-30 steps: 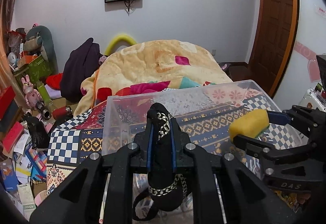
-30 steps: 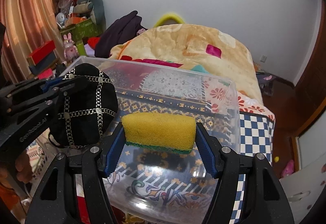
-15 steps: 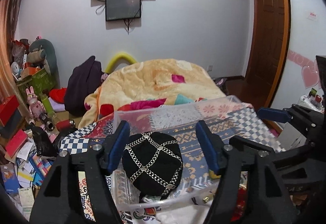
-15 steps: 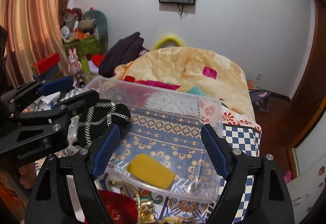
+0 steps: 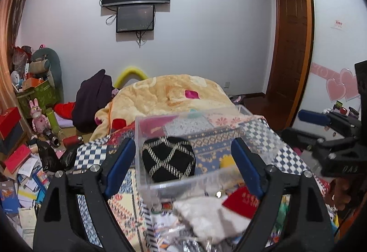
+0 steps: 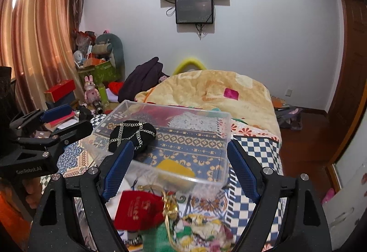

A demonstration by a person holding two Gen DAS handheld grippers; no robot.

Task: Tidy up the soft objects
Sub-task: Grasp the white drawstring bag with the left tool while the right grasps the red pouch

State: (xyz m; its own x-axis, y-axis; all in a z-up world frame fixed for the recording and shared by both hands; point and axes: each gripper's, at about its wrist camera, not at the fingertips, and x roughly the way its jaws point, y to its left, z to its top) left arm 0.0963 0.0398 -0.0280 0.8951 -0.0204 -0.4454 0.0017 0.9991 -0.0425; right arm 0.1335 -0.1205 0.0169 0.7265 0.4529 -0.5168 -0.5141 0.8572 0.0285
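A clear plastic bin [image 5: 160,185] [image 6: 220,114] stands on the patterned bedspread. Inside it lie a black pouch with a silver chain pattern [image 5: 168,161] [image 6: 132,135] at the left and a yellow sponge [image 5: 227,161] [image 6: 175,168] at the right. My left gripper [image 5: 183,164] is open and empty, held above and in front of the bin. My right gripper [image 6: 177,164] is open and empty, also pulled back over the bin's near edge. In front of the bin lie a red drawstring bag [image 6: 135,210] [image 5: 242,202], a white cloth [image 5: 206,213] and a green and floral cloth [image 6: 195,231].
A yellow blanket [image 5: 174,96] is heaped on the bed behind the bin. Boxes, toys and papers [image 5: 25,153] crowd the floor at the left. A wooden door [image 5: 291,50] stands at the right. The other gripper shows at each view's side [image 5: 332,135] [image 6: 41,135].
Both grippers opened and dropped the black pouch and the yellow sponge into the bin, then drew back and up. The loose cloths in front of the bin came into view.
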